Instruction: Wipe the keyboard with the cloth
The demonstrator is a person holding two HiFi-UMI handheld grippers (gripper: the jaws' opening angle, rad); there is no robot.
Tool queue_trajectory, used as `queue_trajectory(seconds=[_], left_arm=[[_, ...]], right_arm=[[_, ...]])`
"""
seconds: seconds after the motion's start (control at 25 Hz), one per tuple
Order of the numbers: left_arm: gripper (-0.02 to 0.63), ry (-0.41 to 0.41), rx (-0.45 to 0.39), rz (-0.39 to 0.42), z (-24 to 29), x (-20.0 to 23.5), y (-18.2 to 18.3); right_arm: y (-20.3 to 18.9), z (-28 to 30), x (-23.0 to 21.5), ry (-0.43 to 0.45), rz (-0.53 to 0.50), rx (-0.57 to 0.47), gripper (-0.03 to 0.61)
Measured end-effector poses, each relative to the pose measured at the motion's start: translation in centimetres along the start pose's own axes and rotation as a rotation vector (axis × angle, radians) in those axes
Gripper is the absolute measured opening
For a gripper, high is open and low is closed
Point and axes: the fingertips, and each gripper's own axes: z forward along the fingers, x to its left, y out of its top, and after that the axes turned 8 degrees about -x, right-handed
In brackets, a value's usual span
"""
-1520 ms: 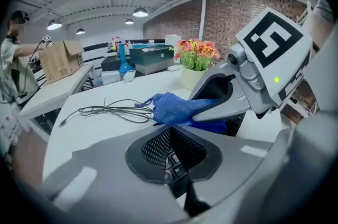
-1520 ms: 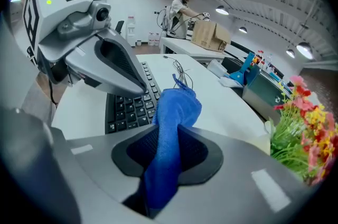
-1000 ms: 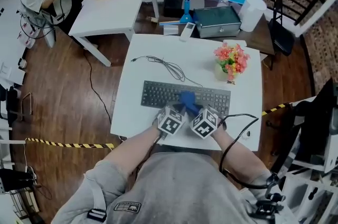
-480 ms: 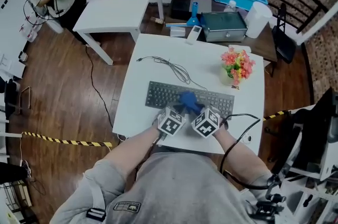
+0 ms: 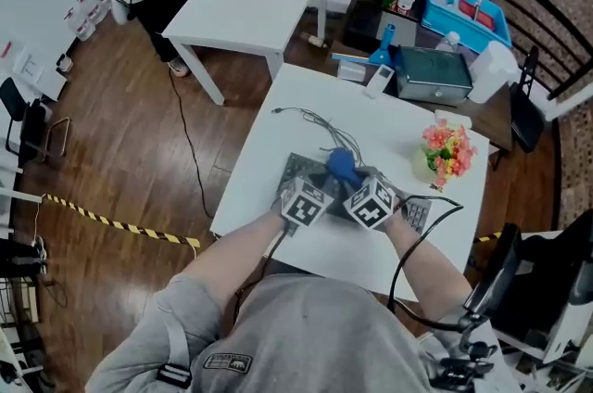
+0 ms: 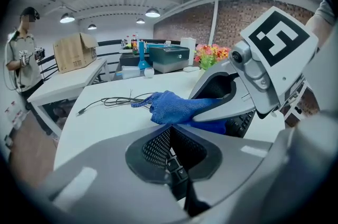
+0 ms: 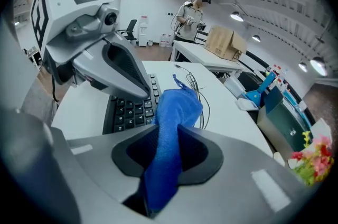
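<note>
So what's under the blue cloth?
The blue cloth rests on the black keyboard, whose keys show beside it. The keys right beneath the cloth are covered, so they cannot be seen.

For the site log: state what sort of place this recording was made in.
Probably a lab-style workroom or test space rather than a home: plain white work tables, yellow-black barrier tape strung across the wooden floor, and a bare brick wall under an open ceiling.

Left hand-held gripper (image 6: pixel 170 130): jaws are seen closed tip to tip above keyboard (image 6: pixel 244 123) keys. Blue cloth (image 6: pixel 168 109) is gripped by right hand-held gripper (image 6: pixel 203 112). Cable (image 6: pixel 105 102) is seen on white worktop (image 6: pixel 100 122).
</note>
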Motion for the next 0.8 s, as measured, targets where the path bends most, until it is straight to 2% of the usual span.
queue_trajectory(seconds=[0.24,0.64,0.8], left_arm=[[-0.006,-0.003,0.014,-0.004,-0.5,0.0,-1.0],[-0.006,-0.057,0.065,-0.022,-2.9,-4.1,-6.0],[-0.006,-0.073,0.072,-0.028,-3.5,-5.2,-7.3]], right_arm=[[0.1,0.4,1.4,0.018,0.019,-0.004,0.108],[-1.7,-1.7,9.4,0.093,0.011,-0.005,0.109],[-2.5,-2.1,10.9,0.112,0.005,0.004,0.109]])
